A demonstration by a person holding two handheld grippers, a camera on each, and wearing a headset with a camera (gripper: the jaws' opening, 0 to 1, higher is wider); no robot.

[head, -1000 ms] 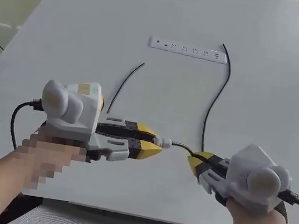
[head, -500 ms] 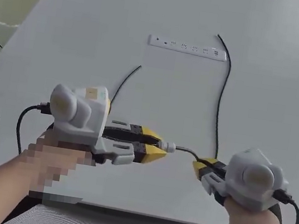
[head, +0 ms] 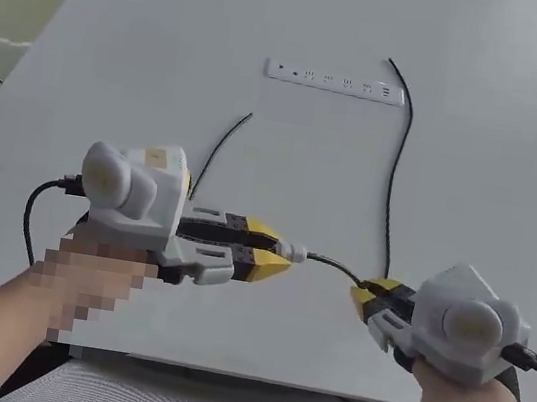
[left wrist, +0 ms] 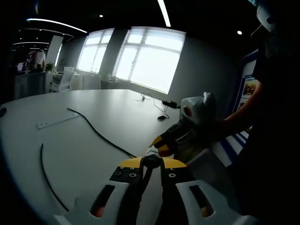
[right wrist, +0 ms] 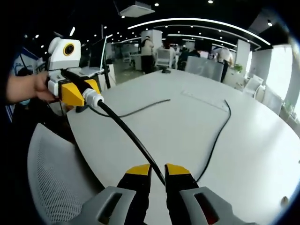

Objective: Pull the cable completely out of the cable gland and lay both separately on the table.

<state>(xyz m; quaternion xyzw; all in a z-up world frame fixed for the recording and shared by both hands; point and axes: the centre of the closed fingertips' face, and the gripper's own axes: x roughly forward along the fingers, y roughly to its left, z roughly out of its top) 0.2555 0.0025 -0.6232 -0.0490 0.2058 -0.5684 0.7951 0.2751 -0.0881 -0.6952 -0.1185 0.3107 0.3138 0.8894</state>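
In the head view the white tabletop (head: 172,35) is bright, evenly lit and sharp, with only faint, soft shadows. The left gripper view is dim and backlit by blown-out windows (left wrist: 140,56), so whatever stands before them goes dark. Both gripper views bend strongly toward their edges, and in the right gripper view curved ceiling light strips (right wrist: 197,21) glow over a darker room.

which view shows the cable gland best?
Right gripper view: the cable gland sits side-on, well lit, with the cable leaving it. Head view has it small at the left gripper tip. Left gripper view sees it end-on, partly hidden between the fingers.
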